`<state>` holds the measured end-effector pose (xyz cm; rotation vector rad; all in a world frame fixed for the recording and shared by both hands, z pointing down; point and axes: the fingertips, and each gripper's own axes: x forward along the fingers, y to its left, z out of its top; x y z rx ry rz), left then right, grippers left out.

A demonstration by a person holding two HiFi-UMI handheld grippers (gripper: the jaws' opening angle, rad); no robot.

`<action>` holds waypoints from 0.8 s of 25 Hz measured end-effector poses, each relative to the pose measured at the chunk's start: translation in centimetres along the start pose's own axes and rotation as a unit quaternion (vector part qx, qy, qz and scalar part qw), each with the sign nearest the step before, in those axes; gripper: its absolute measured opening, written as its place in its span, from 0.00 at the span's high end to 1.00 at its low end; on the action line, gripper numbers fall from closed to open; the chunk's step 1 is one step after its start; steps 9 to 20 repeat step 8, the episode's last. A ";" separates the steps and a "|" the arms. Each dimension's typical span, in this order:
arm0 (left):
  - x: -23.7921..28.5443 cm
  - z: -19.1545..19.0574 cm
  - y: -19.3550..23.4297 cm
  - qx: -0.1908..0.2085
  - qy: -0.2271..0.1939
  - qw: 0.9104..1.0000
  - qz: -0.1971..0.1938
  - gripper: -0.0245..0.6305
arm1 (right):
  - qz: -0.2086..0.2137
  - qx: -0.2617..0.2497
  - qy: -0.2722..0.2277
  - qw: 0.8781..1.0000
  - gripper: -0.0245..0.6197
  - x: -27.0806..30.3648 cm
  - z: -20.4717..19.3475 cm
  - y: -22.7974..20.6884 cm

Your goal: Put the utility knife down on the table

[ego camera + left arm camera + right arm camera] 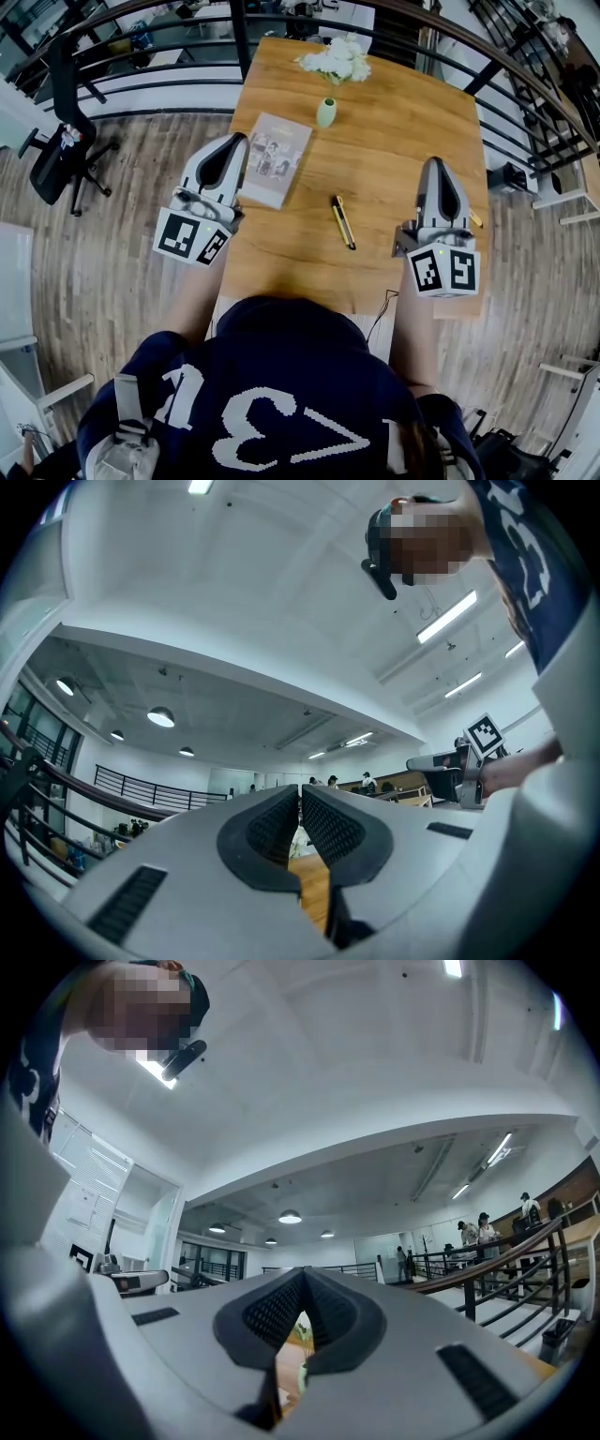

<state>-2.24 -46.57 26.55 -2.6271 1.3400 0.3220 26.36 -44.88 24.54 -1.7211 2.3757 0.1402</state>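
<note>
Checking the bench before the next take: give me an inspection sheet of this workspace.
Surface: wooden table, mostly bare wood.
Job's things: utility knife lies flat on the table, between the two grippers in the head view, held by neither.
Clutter: booklet near the left edge; small green vase; white flowers at the far end; a small yellow item by the right edge, too small to identify.
Grippers: left gripper and right gripper both have jaws together, nothing between them.
Cables: a thin dark cable at the table's near edge.
Surroundings: office chair at left, dark railing, wood plank floor.
</note>
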 end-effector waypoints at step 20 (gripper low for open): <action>0.1 -0.2 0.0 -0.003 0.004 1.000 -0.001 0.93 | 0.005 -0.003 -0.004 1.000 0.93 0.1 0.5 0.6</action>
